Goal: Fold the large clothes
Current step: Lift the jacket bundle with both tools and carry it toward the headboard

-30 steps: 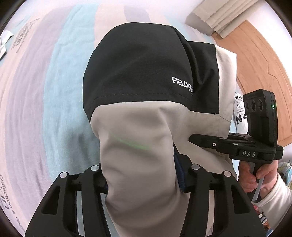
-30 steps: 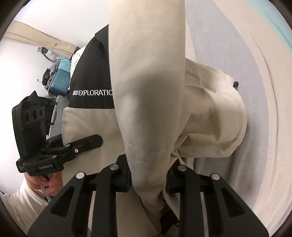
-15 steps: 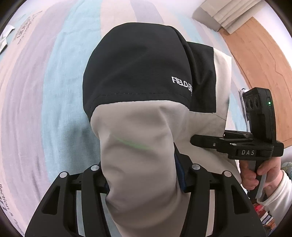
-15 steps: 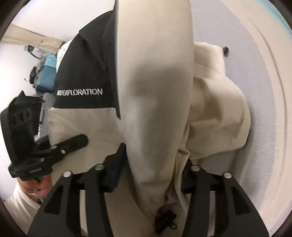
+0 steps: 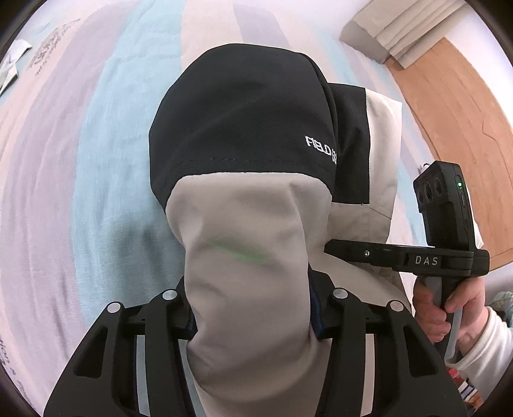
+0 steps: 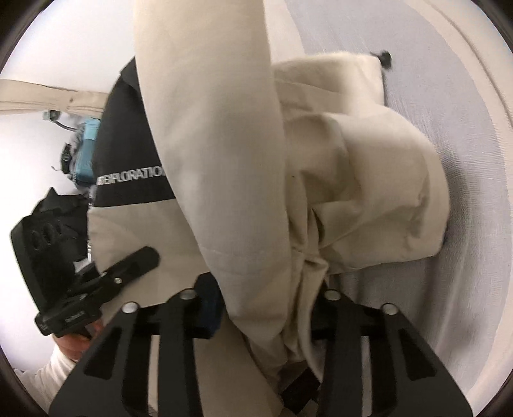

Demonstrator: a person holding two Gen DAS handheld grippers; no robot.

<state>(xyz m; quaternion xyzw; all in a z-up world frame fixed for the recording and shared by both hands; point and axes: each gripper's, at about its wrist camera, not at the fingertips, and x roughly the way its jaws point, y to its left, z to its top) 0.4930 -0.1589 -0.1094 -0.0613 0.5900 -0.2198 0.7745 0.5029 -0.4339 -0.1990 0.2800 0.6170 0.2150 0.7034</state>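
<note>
A beige and black jacket [image 5: 243, 134] with white lettering hangs over a striped bedsheet [image 5: 96, 134]. My left gripper [image 5: 253, 320] is shut on its beige fabric, which drapes between the jaws. My right gripper [image 6: 266, 308] is shut on a beige sleeve [image 6: 218, 128] and bunched jacket fabric [image 6: 368, 192]. Each gripper shows in the other's view: the right one at the left wrist view's right side [image 5: 362, 253], the left one at the right wrist view's left side [image 6: 134, 266]. Both hold the jacket side by side.
A wooden headboard or door [image 5: 449, 128] and a beige curtain [image 5: 394, 29] are at the upper right of the left wrist view. A teal bag [image 6: 85, 150] sits by the white wall in the right wrist view. The pale grey sheet [image 6: 449, 288] spreads to the right.
The right gripper has shifted with the sleeve; the hood bunch now sits higher and nearer. In the left view the bedsheet slid slightly and the right gripper dropped a little.
</note>
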